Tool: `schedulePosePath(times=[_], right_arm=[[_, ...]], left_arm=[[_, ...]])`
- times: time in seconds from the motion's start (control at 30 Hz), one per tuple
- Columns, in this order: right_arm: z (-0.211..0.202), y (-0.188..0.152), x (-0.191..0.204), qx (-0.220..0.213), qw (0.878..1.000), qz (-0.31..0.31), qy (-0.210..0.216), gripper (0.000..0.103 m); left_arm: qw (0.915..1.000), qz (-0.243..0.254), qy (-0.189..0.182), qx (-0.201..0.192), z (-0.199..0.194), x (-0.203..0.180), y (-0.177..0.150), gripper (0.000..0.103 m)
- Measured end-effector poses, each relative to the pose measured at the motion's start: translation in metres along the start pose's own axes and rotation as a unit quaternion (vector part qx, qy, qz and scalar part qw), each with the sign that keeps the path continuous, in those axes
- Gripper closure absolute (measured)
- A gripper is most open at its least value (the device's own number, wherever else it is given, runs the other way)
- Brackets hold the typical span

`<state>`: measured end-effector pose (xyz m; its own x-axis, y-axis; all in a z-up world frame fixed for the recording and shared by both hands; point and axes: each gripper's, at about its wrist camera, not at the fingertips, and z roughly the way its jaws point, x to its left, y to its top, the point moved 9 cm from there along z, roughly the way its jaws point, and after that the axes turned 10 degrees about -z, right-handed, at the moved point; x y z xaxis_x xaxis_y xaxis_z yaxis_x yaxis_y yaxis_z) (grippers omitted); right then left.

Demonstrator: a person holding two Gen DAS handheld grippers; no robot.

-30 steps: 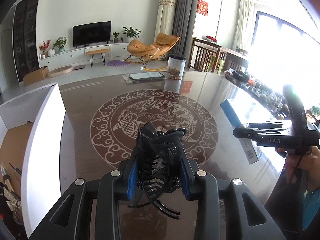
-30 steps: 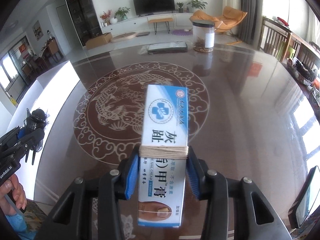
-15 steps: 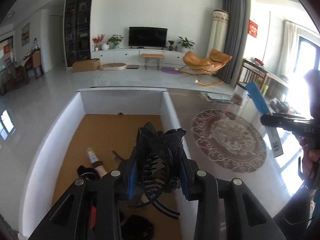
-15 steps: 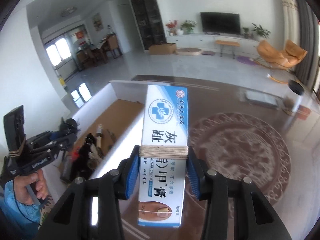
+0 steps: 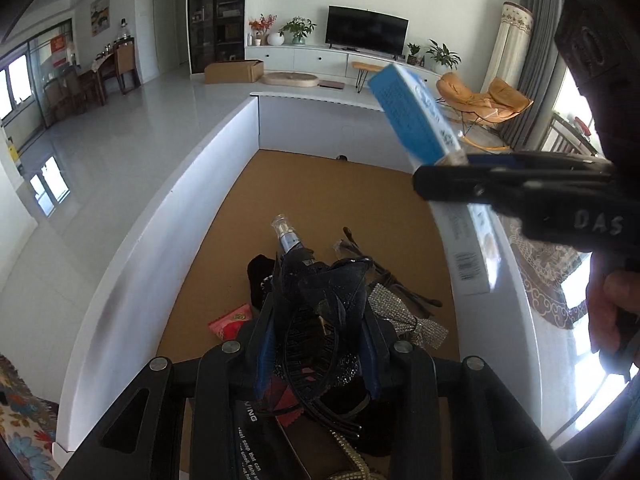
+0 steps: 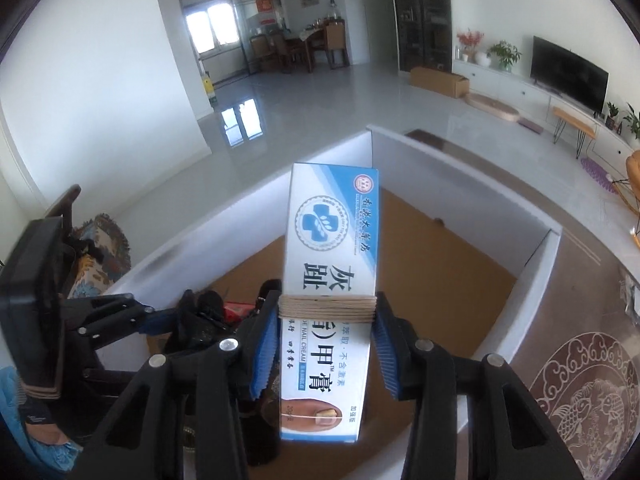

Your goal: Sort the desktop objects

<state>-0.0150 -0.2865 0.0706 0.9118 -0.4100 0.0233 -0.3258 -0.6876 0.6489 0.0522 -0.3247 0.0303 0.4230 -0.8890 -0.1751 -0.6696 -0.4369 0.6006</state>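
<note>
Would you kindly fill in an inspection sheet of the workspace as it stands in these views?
Surface: dark table with a carp medallion; white-walled storage box with brown floor on it.
Job's things: black hair claw and nail cream carton, both held above the box.
Clutter: in the box, small spray bottle, rhinestone bow, red packet, other dark items.
Grippers: left gripper shut on the claw; right gripper shut on the carton.
Cables: nothing seen.
Surroundings: living room, television, orange rocking chair.
</note>
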Motion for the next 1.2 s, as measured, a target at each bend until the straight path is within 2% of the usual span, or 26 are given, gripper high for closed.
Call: schedulePosePath(times=[0.1,0.2,0.23,0.27,0.33,0.4,0.7,0.97,1.2], right_arm=[[0.028,-0.016,-0.005,0.032,0.999,0.012,0.009,0.058],[0.045,-0.027,-0.007,0.055,0.998,0.014,0.008,0.057],[0.048,-0.03,-0.009,0.062,0.998,0.015,0.004,0.051],[0.049,-0.032,-0.015,0.065,0.998,0.017,0.002,0.036],[0.048,-0.033,-0.022,0.059,0.998,0.02,0.003,0.023],[0.043,-0.035,-0.027,0.055,0.998,0.02,-0.001,0.023],[0.019,-0.04,-0.045,0.052,0.998,0.017,-0.024,0.02],[0.016,-0.053,-0.039,0.063,0.997,0.009,-0.032,0.019],[0.015,-0.064,-0.035,0.077,0.996,-0.009,-0.038,0.019]], left_arm=[[0.9997,-0.006,0.006,0.024,0.011,0.002,-0.001,0.067],[0.9985,-0.011,0.032,0.044,0.02,0.007,-0.004,0.062],[0.9976,-0.013,0.043,0.052,0.024,0.009,-0.005,0.052],[0.997,-0.016,0.051,0.055,0.025,0.011,-0.006,0.045],[0.997,-0.017,0.062,0.043,0.021,0.013,-0.003,0.021],[0.9967,-0.012,0.075,0.029,0.019,0.014,-0.001,0.014],[0.9898,0.031,0.139,-0.007,0.013,0.01,0.005,0.013],[0.9913,-0.001,0.13,-0.023,0.007,0.009,0.011,0.013],[0.9902,-0.008,0.136,-0.033,0.005,0.006,0.013,0.011]])
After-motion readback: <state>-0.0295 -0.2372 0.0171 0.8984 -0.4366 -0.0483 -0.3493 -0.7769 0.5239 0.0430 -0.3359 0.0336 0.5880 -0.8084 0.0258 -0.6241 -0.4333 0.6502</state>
